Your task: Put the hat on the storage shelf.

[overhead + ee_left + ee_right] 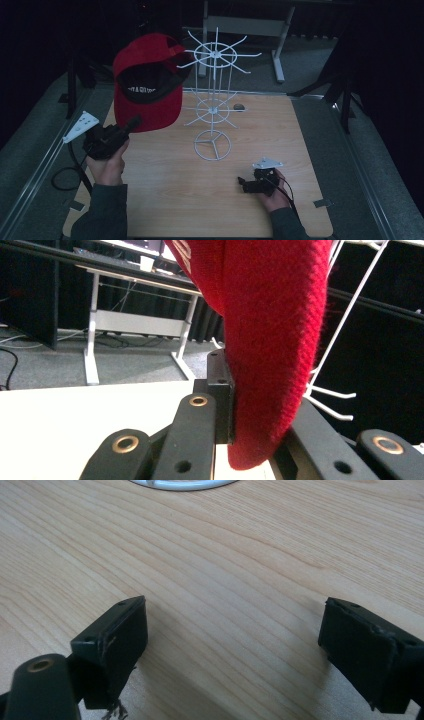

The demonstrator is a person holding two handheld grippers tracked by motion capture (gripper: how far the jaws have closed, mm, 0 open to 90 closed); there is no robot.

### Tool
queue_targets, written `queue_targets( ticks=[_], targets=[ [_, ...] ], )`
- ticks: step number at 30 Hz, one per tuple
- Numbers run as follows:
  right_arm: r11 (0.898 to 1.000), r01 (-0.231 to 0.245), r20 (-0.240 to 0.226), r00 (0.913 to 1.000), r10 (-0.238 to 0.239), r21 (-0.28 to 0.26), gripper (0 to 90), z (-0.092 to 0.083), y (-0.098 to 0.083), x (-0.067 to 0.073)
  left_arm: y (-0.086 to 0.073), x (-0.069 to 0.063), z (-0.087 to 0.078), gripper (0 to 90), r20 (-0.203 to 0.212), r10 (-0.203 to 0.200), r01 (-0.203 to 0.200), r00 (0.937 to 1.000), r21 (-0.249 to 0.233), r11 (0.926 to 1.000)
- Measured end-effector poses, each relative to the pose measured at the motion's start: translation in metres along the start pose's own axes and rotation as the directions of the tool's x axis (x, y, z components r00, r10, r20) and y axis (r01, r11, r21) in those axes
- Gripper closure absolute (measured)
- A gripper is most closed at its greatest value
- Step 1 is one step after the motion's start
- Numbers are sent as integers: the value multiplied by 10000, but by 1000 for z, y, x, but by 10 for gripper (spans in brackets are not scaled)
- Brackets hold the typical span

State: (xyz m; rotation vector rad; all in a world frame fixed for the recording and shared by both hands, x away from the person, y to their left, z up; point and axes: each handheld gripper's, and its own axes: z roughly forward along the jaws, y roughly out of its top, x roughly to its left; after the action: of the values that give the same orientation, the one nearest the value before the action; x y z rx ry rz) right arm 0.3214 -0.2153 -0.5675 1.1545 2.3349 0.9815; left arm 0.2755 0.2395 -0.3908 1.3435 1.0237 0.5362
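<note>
A red cap (150,80) with a black inner band is held up in the air at the left, its brim pointing down. My left gripper (131,123) is shut on the brim's lower edge; in the left gripper view the red cap fabric (270,340) is pinched between the black jaws. A white wire display stand (214,95) with two tiers of radiating hooks stands upright mid-table, just right of the cap. My right gripper (242,182) rests low over the wooden table (200,200) at the front right, open, with bare wood between its fingers (117,645).
The stand's round base ring (212,145) sits on the table; its rim (185,485) shows at the top of the right gripper view. A small dark object (239,106) lies on the table behind the stand. A grey desk frame (280,35) stands beyond the table.
</note>
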Motion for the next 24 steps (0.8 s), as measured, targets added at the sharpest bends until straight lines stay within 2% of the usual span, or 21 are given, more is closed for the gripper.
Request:
queue_targets(
  ticks=[2, 5, 7, 9, 10, 11, 13, 18, 19, 22, 23, 24],
  targets=[
    [10000, 3, 1, 10000, -3, 5, 122, 0, 0, 0, -7, 0, 0, 854, 71, -78, 78, 9999, -26, 10000],
    [10000, 1, -1, 10000, -1, -4, 121, 0, 0, 0, -14, -1, -1, 852, 103, 27, -27, 9999, -4, 10000],
    [10000, -2, 2, 10000, 2, -14, 122, 0, 0, 0, -28, 0, 0, 852, 169, -73, 70, 9998, 171, 9998],
    [10000, -11, -2, 10000, 11, -10, 121, 0, 0, 0, -32, 0, 1, 851, 153, -84, 80, 9998, 260, 9996],
    [10000, 15, -3, 10000, -15, -17, 121, 0, 0, 0, -40, 1, 2, 847, 342, -290, 281, 9990, 259, 9993],
    [10000, 13, 5, 10000, -13, -18, 121, 0, 0, 0, -42, 2, 2, 846, 330, -317, 306, 9990, 322, 9990],
    [10000, 17, 5, 10000, -17, -20, 121, 0, 0, 0, -47, 1, 3, 849, 107, -47, 40, 9999, 594, 9982],
    [10000, 21, -2, 10000, -21, -16, 121, 0, 0, 0, -59, 2, 6, 843, 21, 133, -134, 9999, 1001, 9949],
    [10000, 17, -2, 10000, -17, -19, 121, 0, 0, 0, -61, 2, 6, 830, 78, 39, -46, 10000, 963, 9953],
    [10000, 22, -3, 10000, -22, -13, 121, 0, 0, 0, -61, 3, 6, 755, 83, 57, -64, 9999, 912, 9958],
    [10000, 22, -3, 10000, -22, -13, 121, 0, 0, 0, -60, 3, 5, 755, 92, 135, -143, 9999, 873, 9961],
    [10000, 23, 1, 10000, -23, -15, 121, 0, 0, 0, -60, 3, 5, 705, 93, 143, -151, 9999, 845, 9963]
  ],
)
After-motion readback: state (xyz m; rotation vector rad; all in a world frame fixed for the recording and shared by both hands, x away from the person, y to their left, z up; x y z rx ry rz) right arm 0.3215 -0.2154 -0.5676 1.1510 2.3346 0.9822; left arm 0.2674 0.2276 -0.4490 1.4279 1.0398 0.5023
